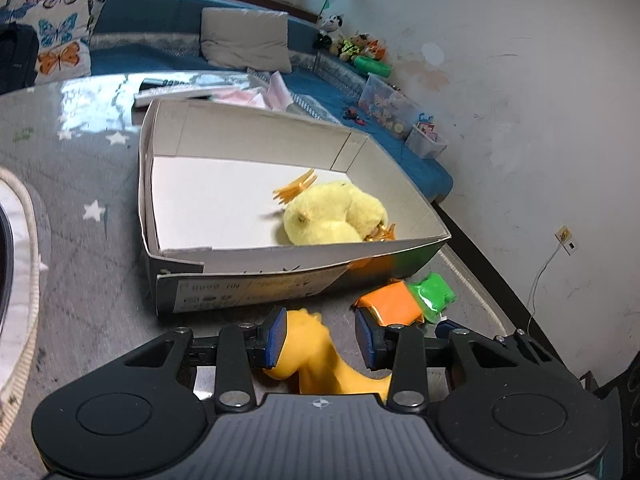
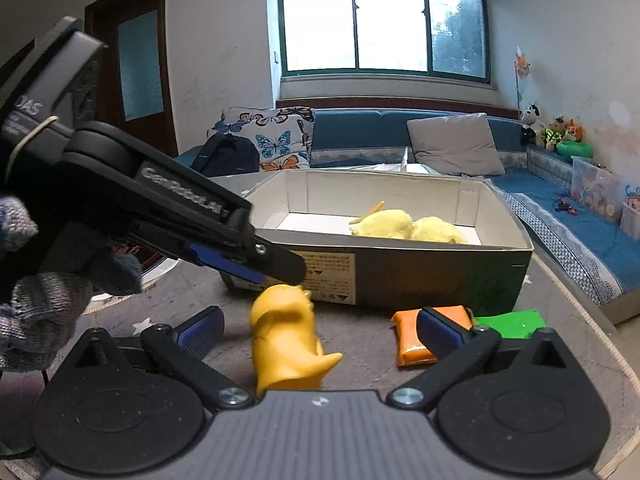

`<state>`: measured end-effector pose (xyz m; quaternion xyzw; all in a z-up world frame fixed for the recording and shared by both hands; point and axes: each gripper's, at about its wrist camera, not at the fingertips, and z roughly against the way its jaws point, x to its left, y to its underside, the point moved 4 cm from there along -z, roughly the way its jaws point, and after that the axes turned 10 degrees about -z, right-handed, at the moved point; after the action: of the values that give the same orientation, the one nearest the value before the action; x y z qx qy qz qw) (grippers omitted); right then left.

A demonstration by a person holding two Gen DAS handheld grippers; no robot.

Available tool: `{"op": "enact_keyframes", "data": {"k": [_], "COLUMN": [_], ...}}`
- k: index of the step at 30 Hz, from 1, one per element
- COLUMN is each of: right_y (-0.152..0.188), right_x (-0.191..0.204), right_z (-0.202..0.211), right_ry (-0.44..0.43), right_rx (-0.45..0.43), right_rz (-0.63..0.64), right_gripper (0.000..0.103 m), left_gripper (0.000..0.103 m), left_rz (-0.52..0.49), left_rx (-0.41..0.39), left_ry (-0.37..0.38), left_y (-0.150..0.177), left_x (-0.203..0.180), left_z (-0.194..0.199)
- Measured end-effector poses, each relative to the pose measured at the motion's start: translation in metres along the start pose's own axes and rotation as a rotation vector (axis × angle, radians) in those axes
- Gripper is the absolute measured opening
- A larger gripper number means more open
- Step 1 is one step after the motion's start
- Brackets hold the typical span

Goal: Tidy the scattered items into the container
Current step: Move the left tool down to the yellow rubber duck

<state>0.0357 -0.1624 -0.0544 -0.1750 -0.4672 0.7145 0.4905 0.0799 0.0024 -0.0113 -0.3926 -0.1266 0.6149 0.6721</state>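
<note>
Progress: partial. One item, the plush chick (image 1: 336, 216), already lies in the box (image 1: 256, 270), toward its right side. Three items are outside on the mat (image 1: 88, 248): the orange toy (image 1: 320, 356), the orange packet (image 1: 390, 304) and the green packet (image 1: 434, 290), all just in front of the box's near wall.

Your left gripper (image 1: 320, 336) hangs over the orange toy with its jaws spread; the toy's head sits between the blue pads (image 1: 276, 338), at or very near the left one and well clear of the right one. No grip is made yet. Your right gripper (image 2: 320, 328) is low behind the same toy, jaws spread wide, holding nothing; its right pad (image 2: 442, 332) overlaps the orange packet in view, though contact cannot be confirmed.

Materials:
- Plush chick: soft, fuzzy yellow pile, rounded lobes, thin orange feet. It would likely compress under the pads.
- Orange toy: smooth, matte, apparently rubber or soft plastic, animal-shaped, with a tapering tail.
- Packets: glossy film wraps, flattish and pillow-like, probably slippery.
- Box: shallow rectangular cardboard, white inside, dark printed outside, its front corner split open.
- Mat: grey, short-napped, with white stars.
</note>
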Motion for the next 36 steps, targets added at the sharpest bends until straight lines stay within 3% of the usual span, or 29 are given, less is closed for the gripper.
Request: {"op": "enact_keyframes", "data": {"k": [21, 26, 36], "right_y": [0.020, 0.021, 0.023], "right_x": [0.013, 0.012, 0.010], "right_z": [-0.022, -0.025, -0.024], "right_ry": [-0.030, -0.029, -0.032], "right_rx": [0.087, 0.100, 0.100], "right_rz": [0.000, -0.016, -0.025], "right_gripper": [0.102, 0.092, 0.076], "left_gripper": [0.040, 0.040, 0.042], "left_rz": [0.082, 0.142, 0.165], "left_rx": [0.029, 0.039, 0.048], "left_ry": [-0.030, -0.018, -0.040], "left_y": [0.005, 0.005, 0.005], "left_x": [0.019, 0.020, 0.019], "left_z": [-0.013, -0.014, -0.020]}}
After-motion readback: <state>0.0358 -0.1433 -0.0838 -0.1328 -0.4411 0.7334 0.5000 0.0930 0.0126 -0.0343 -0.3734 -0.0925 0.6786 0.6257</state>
